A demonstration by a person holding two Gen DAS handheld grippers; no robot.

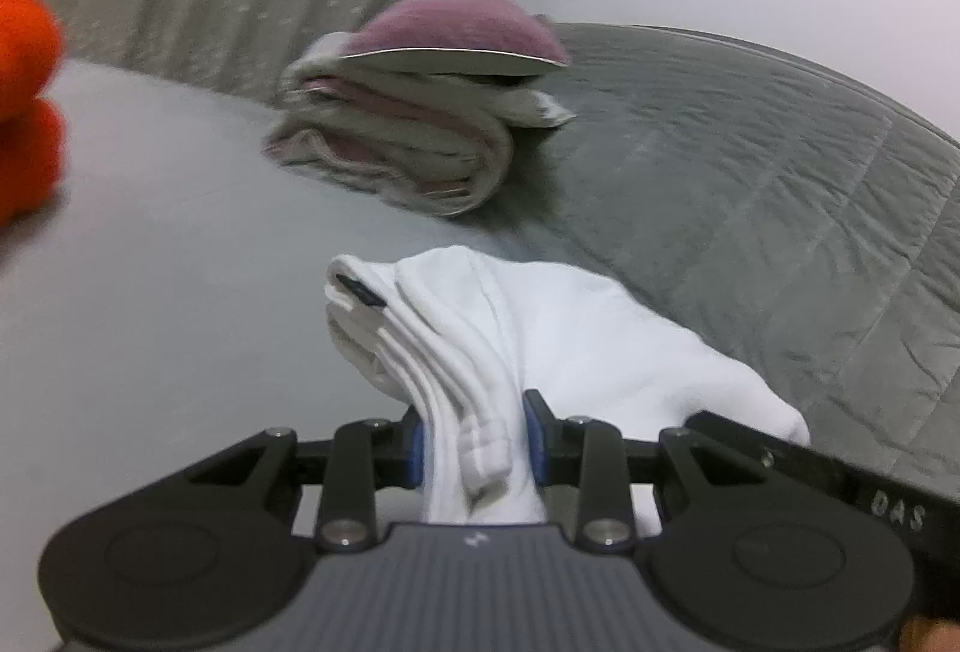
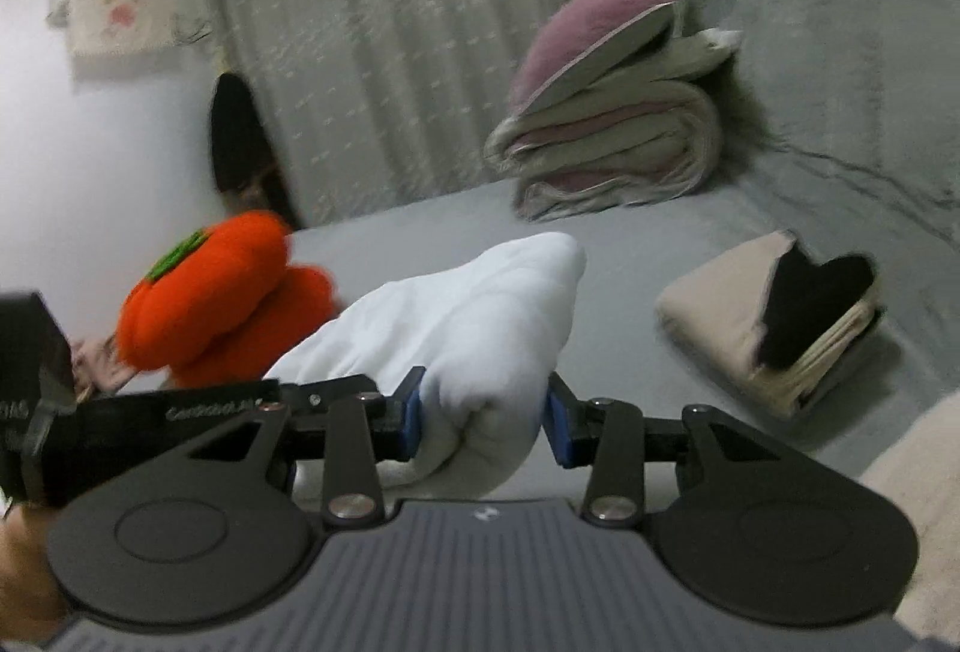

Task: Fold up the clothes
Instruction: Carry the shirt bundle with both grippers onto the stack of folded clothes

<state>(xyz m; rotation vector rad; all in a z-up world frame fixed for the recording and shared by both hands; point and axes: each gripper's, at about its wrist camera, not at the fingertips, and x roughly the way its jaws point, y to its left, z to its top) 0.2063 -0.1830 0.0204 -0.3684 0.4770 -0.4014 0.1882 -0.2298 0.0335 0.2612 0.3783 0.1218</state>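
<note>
Carrying a folded white garment (image 1: pixel 540 346) above the bed (image 1: pixel 150 208), left claw (image 1: pixel 477 451) and right claw (image 2: pixel 483 421) both pinch it; 1 beige stack (image 2: pixel 720 304) already sits at 3 o'clock.

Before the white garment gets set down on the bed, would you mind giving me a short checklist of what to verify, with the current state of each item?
1. Left gripper clamped on the white garment: ok, bunched folds sit between the blue pads.
2. Right gripper clamped on the same garment: ok.
3. Folds tidy: not ok at the left gripper, where the edges are bunched.
4. Bare grey bed ahead for landing: ok.
5. Clear of the folded beige pile: ok, apart to the right.
6. Clear of the orange plush: cannot tell, it overlaps the garment in the right wrist view.
</note>
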